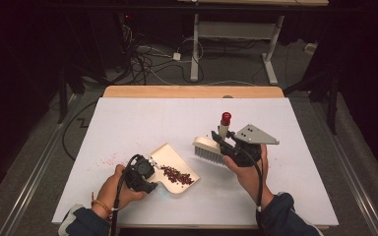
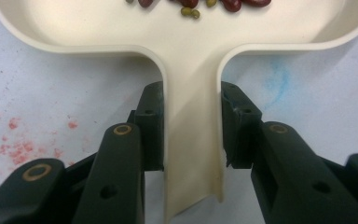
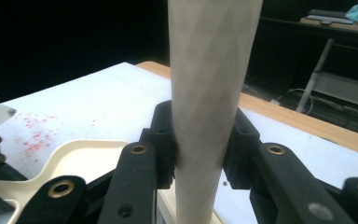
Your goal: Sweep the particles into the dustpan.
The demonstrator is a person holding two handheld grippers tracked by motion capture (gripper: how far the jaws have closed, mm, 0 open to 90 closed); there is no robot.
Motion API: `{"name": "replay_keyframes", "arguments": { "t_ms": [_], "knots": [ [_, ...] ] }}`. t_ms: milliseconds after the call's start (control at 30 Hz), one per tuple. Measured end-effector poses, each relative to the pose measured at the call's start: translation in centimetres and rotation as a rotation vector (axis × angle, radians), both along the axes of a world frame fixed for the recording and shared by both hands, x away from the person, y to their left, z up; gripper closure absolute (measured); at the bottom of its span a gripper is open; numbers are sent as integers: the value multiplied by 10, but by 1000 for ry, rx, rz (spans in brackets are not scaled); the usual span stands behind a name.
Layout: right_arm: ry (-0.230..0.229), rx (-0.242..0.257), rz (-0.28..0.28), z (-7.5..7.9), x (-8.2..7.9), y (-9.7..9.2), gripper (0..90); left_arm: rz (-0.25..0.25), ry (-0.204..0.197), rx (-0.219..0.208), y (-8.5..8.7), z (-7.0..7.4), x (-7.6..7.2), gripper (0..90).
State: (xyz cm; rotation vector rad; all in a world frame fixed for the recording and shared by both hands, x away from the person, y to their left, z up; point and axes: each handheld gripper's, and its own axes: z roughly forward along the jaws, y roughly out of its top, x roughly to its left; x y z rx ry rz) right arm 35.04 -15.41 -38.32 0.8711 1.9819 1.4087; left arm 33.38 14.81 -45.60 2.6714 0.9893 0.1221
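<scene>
Sweeping step, judged partly done: most beans sit in the pan, some red crumbs remain on the table. To do it well, keep the left gripper [image 1: 150,162] clamped hard on the handle of the cream plastic dustpan [image 1: 174,167] so the pan's front lip stays flat on the white table top [image 1: 128,123]; any tilt likely lets beans slide under or roll out. The right gripper [image 1: 222,141] has its jaws closed tight on the pale textured handle of the cream hand brush with grey bristles and a red cap [image 1: 211,150]; bring it down just beyond the crumbs and pull with short low strokes toward the pan mouth, bristles touching the table, not flicking. The brush hangs right of the dustpan, near it, apart from it, seemingly lifted off the table. The pile of dark red beans with a few greenish ones [image 1: 177,175] lies inside the dustpan, toward its middle. The scatter of red crumbs [image 1: 109,160] lies left of the dustpan, on the table, near the left hand [image 1: 115,189]. The pan looks rigid, smooth and shallow-walled.
</scene>
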Motion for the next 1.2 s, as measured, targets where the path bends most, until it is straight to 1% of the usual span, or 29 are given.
{"name": "replay_keyframes", "arguments": {
  "t_ms": [167,267,467,600,733,867,1067,1200],
  "knots": [
    [26,-10,43,-5,-3,10,699,6,-1,-7,1,0,0,635],
    [31,-19,84,-7,-8,19,699,12,2,-15,1,-1,1,635],
    [66,-23,158,-11,-16,32,699,14,1,-26,3,-1,2,635],
    [70,-31,180,-11,-21,37,699,14,0,-24,3,-1,2,635],
    [68,-26,192,-9,-23,38,699,14,0,-26,3,-1,2,635],
    [47,-27,185,-5,-25,38,699,14,-2,-25,3,-1,2,635],
    [21,3,164,6,-24,27,699,18,-2,-33,4,-2,2,635],
    [12,12,149,13,-23,20,699,29,-2,-39,4,-2,1,635]
  ]
}}
